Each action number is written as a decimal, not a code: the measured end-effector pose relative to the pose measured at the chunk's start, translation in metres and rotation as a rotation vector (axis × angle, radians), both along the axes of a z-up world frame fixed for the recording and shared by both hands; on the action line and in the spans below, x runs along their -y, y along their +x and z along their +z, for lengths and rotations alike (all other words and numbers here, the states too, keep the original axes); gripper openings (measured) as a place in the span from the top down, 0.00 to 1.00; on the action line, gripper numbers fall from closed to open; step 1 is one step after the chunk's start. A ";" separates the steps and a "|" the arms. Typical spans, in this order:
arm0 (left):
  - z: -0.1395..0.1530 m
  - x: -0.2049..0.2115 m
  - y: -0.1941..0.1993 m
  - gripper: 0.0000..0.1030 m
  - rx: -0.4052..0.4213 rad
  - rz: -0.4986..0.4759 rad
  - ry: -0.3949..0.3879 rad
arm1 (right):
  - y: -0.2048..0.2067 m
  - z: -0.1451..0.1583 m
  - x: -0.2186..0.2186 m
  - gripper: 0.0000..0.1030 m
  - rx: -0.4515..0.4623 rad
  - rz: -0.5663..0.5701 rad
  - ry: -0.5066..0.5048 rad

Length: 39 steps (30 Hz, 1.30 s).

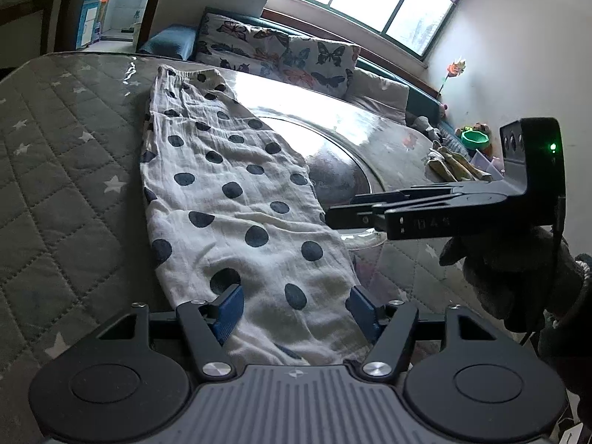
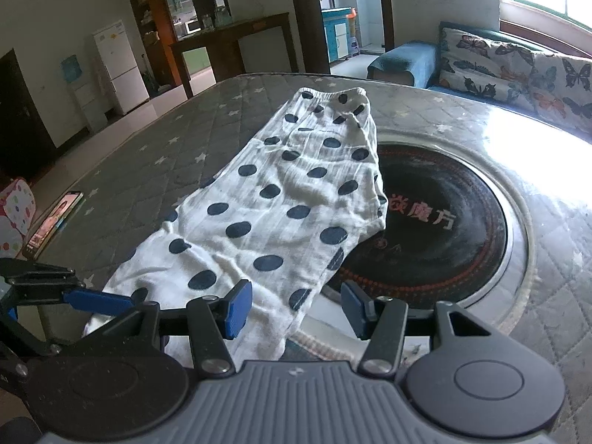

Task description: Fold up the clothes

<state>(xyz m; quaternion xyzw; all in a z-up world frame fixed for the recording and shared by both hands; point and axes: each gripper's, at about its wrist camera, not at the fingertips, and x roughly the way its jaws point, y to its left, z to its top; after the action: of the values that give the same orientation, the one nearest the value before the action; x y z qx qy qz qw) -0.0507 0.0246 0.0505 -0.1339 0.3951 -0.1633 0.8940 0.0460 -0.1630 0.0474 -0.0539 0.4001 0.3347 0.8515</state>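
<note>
White gauzy pants (image 1: pixel 236 199) with dark dots lie flat, folded lengthwise, down the middle of the frame on a quilted star-print table (image 1: pixel 63 170); elastic waistband at far end, cloth wrinkled. Left gripper (image 1: pixel 294 305) spread wide over the near hem, empty. Right gripper (image 2: pixel 296 307) also wide, empty, at hem's right edge.

I see the polka-dot garment (image 2: pixel 292 199) as thin, crinkled gauzy cloth, matt. Under it the quilted table cover (image 1: pixel 66 170) looks stitched fabric beneath a glossy clear film. At centre right, the round inset plate (image 2: pixel 444 222) shines like glass.
</note>
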 end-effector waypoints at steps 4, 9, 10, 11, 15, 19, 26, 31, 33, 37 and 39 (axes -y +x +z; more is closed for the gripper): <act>0.003 -0.005 -0.008 0.35 0.010 0.014 -0.001 | -0.015 0.000 0.003 0.47 -0.012 0.025 -0.014; 0.011 -0.003 -0.012 0.35 0.036 0.007 -0.002 | -0.033 -0.001 0.005 0.47 -0.020 0.065 -0.042; 0.011 -0.001 -0.009 0.35 0.038 0.003 -0.003 | -0.034 0.000 0.005 0.47 -0.017 0.066 -0.046; 0.012 0.000 -0.007 0.35 0.040 -0.001 -0.005 | -0.033 0.002 0.006 0.47 -0.013 0.065 -0.048; 0.007 0.003 0.003 0.35 0.026 0.001 -0.011 | -0.020 0.015 0.006 0.47 0.001 0.047 -0.031; 0.007 0.001 0.010 0.35 0.012 -0.001 -0.011 | 0.000 0.029 0.001 0.47 0.008 0.045 -0.015; 0.021 -0.013 0.032 0.35 0.020 0.053 -0.037 | 0.049 0.055 -0.020 0.47 0.021 0.071 0.003; 0.025 -0.022 0.059 0.35 0.004 0.093 -0.039 | 0.100 0.065 -0.037 0.47 0.012 0.058 0.026; 0.026 -0.027 0.070 0.35 -0.002 0.107 -0.041 | 0.121 0.067 -0.043 0.47 0.008 0.048 0.036; 0.025 -0.036 0.091 0.35 -0.018 0.137 -0.047 | 0.168 0.063 -0.056 0.47 -0.005 0.022 0.052; 0.022 -0.038 0.101 0.35 -0.026 0.140 -0.047 | 0.194 0.053 -0.062 0.47 -0.017 0.004 0.058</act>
<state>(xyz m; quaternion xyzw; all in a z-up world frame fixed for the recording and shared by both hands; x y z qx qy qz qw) 0.0507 0.0628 0.0723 -0.1843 0.3922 -0.1078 0.8948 0.2396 -0.1013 0.1008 -0.0269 0.3973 0.3484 0.8486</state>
